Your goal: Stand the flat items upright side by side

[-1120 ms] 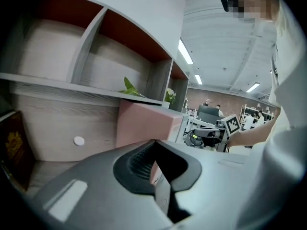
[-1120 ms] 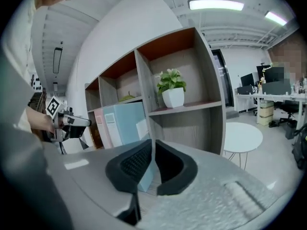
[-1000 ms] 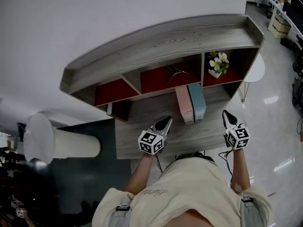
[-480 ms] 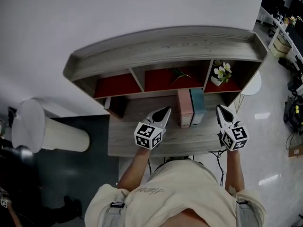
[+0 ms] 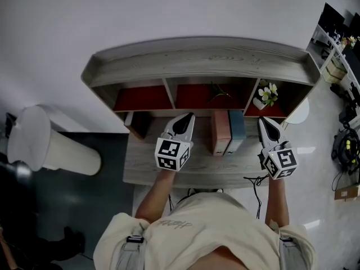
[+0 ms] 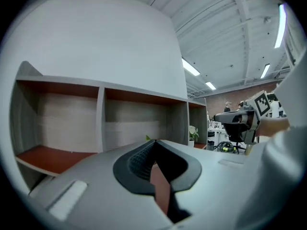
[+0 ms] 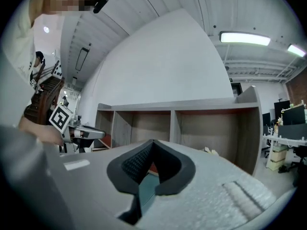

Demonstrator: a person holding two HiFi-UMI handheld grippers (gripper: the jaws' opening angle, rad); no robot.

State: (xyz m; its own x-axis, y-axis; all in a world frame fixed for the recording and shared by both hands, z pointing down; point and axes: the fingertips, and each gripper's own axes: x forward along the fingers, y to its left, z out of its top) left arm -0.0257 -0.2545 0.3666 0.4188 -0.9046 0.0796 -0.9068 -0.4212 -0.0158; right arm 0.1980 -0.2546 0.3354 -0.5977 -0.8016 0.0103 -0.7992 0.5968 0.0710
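A pink book (image 5: 220, 131) and a teal book (image 5: 236, 130) stand upright, touching side by side, on the grey wooden desk (image 5: 169, 176) under the hutch. My left gripper (image 5: 188, 117) hovers left of the pink book, shut and empty. Right of the teal book my right gripper (image 5: 262, 121) is also shut and holds nothing. In the left gripper view the shut jaws (image 6: 153, 147) point at the shelf compartments, with a pink strip (image 6: 161, 188) showing below them. The right gripper view shows its shut jaws (image 7: 151, 147) and a teal strip (image 7: 146, 191) beneath.
The hutch (image 5: 197, 61) has three red-floored compartments. A white flower pot (image 5: 264, 94) sits in the right one and a green sprig (image 5: 217, 90) in the middle one. A dark box (image 5: 138, 125) stands at the desk's left. A white cylinder (image 5: 45, 146) lies left of the desk.
Both grippers have moved forward towards the hutch, the left one drawing level with the pink book. The books have stayed standing in place. Both grippers stay shut.
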